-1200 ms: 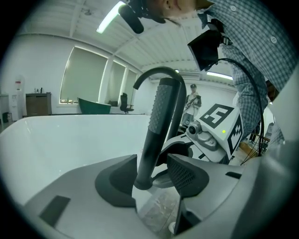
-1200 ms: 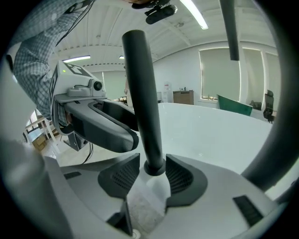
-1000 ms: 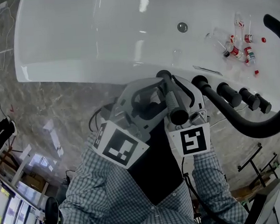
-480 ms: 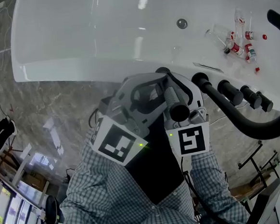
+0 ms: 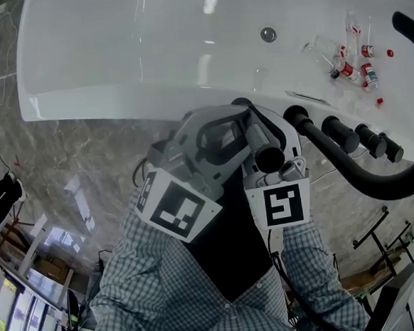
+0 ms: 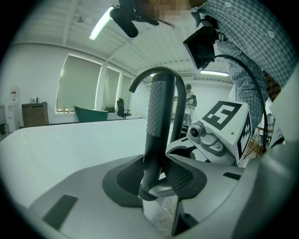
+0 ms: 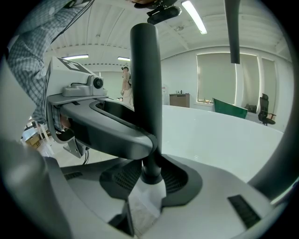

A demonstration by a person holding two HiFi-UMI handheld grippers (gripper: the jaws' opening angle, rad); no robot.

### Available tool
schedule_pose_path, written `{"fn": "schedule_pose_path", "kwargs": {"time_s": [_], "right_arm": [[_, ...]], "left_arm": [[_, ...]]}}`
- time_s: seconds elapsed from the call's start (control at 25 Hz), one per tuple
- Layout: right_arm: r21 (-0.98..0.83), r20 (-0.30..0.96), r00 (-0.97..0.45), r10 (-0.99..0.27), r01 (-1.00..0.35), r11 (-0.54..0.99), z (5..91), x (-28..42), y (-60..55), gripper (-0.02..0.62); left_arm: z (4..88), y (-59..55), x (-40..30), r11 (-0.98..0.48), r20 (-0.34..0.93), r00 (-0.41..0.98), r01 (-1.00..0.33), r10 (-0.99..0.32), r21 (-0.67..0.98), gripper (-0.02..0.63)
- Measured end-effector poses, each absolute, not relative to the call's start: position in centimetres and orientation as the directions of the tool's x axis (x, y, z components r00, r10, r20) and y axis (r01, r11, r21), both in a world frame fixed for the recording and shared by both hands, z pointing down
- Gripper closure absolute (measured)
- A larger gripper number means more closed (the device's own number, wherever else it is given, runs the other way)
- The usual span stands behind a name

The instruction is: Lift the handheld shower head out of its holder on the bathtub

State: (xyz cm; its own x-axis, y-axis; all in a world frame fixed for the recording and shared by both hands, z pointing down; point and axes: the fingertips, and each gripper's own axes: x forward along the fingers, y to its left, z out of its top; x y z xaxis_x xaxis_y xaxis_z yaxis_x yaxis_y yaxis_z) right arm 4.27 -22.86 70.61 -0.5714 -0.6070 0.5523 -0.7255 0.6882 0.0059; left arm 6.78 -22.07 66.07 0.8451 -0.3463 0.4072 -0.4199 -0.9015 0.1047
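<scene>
The handheld shower head (image 5: pixel 266 155) stands upright at the bathtub's near rim (image 5: pixel 152 101), a dark handle with a knurled grey sleeve (image 6: pixel 156 107). Both grippers meet on it. My left gripper (image 5: pixel 236 127) comes from the left, and its jaws have just been closing with the handle (image 6: pixel 152 158) between the pads, which press on it. My right gripper (image 5: pixel 269 138) comes from below. Its jaws have also been closing, and its pads hug the handle's thin lower stem (image 7: pixel 150 163). The holder is hidden under the grippers.
A black arched faucet spout (image 5: pixel 365 177) and a row of black knobs (image 5: pixel 342 138) stand on the rim to the right. Several small bottles (image 5: pixel 353 71) lie inside the white tub beyond. Marble floor (image 5: pixel 64 158) lies to the left.
Both grippers stay on the handle. Their jaws have drawn in a little around it. The head view has shifted slightly.
</scene>
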Motion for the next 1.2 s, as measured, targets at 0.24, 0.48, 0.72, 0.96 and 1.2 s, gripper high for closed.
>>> {"fn": "schedule_pose_path", "kwargs": {"time_s": [0.24,0.48,0.72,0.96,1.2], "right_arm": [[-0.01,0.532,-0.571,-0.625,-0.742,0.67,69.7,4.1,-22.9,0.466],[0.001,0.54,-0.57,-0.619,-0.735,0.678,68.7,4.1,-22.8,0.466],[0.025,0.546,-0.568,-0.616,-0.724,0.689,66.5,4.3,-22.6,0.466],[0.044,0.557,-0.568,-0.606,-0.709,0.704,64.0,4.4,-22.4,0.466],[0.052,0.538,-0.563,-0.628,-0.721,0.691,60.9,4.4,-22.5,0.466]], "left_arm": [[65.4,-21.9,6.8,-0.907,0.405,0.849,-0.41,-0.341,0.097,0.462],[64.3,-21.9,6.6,-0.901,0.389,0.851,-0.42,-0.352,0.103,0.462],[62.0,-21.7,6.8,-0.909,0.384,0.856,-0.408,-0.347,0.088,0.462],[59.4,-21.5,6.7,-0.908,0.371,0.857,-0.412,-0.357,0.08,0.462],[56.4,-21.5,6.8,-0.904,0.355,0.859,-0.42,-0.369,0.076,0.463]]}}
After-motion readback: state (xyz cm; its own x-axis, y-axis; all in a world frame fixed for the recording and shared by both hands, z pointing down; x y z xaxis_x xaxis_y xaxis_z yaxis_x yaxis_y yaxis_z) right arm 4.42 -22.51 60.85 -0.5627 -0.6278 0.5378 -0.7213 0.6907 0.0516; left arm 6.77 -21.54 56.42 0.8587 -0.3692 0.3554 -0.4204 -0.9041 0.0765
